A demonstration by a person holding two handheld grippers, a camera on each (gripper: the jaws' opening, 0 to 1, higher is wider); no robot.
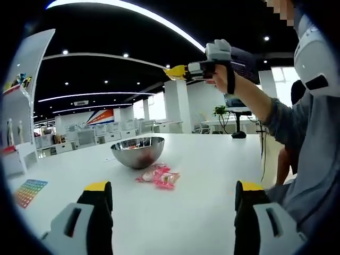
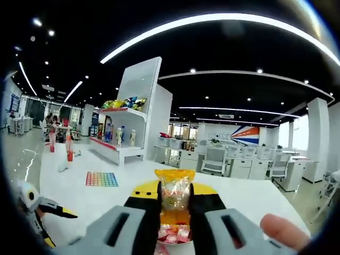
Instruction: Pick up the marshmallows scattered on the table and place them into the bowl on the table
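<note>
Marshmallows: one clear packet (image 2: 175, 199) w/ yellow top pinched between right gripper (image 2: 175, 212) jaws, held upright in right gripper view, pink and white pieces visible at its lower end. Fingertip (image 2: 281, 231) showing at lower right of same view. Left gripper (image 2: 40, 210) entering low at left edge, yellow tips parted.

From left gripper view: left gripper (image 1: 172, 199) jaws spread wide apart, nothing between them, low over near edge of white table (image 1: 212, 180). Pink packets (image 1: 158, 176) lying flat just past the jaws, around mid-table, clustered and touching each other. Steel bowl (image 1: 137, 151) just behind them, near but apart; something reddish inside, too small to identify. Coloured grid sheet (image 1: 29, 191) flat near table's left edge, well apart from bowl. Right gripper (image 1: 183, 71) raised high above table, well above bowl level, hand (image 1: 226, 79) wrapped round its handle, grey sleeve (image 1: 287, 119) trailing to the right; packet in its tips not discernible from this angle.

Farther off: white display shelf (image 2: 133, 117) w/ colourful items on top tier, desks and office chairs (image 2: 215, 159), ceiling light strips.
</note>
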